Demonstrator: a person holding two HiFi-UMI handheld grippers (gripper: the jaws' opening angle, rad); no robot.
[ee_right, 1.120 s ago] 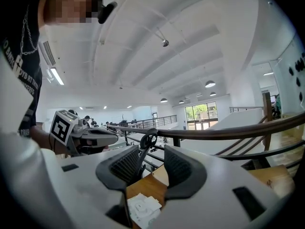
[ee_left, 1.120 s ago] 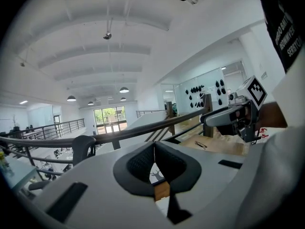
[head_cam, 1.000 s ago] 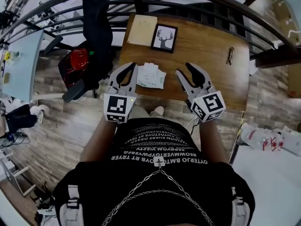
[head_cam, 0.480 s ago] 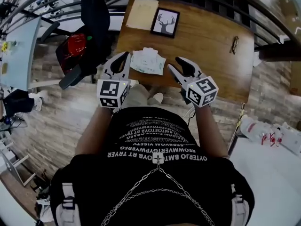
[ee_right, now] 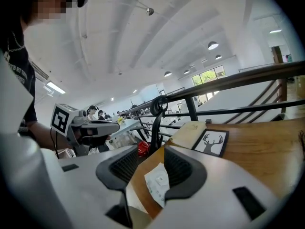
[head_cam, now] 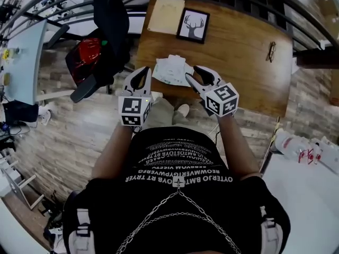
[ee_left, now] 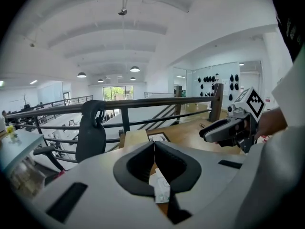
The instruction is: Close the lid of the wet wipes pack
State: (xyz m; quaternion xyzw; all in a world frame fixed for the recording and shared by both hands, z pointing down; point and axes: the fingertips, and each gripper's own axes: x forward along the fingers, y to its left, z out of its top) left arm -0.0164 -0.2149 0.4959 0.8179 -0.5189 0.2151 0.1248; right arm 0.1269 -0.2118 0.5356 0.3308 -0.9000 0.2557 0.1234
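A person stands at a wooden counter (head_cam: 238, 52), seen from above, with a gripper in each hand. The pack (head_cam: 170, 70) of wet wipes lies near the counter's front edge. The left gripper (head_cam: 144, 72) is just to its left and the right gripper (head_cam: 194, 74) just to its right, neither touching it. Both point forward and a little downward, flanking the pack, likely so that one can steady it while the other presses the lid down. The left gripper's jaws are clenched tip to tip on nothing. The right gripper's jaws are released, standing apart and empty. Farther back on the counter lies a framed deer picture (head_cam: 193, 25), well clear of the work.

The head view gives the layout but shows the pack only as a crumpled white shape. The right gripper view looks low across the counter and frames the pack's top face between its jaws. A small patch there may be the lid, but I cannot tell whether it is open. The left gripper view shows its own tips meeting, the pack beyond them, and the right gripper side-on.
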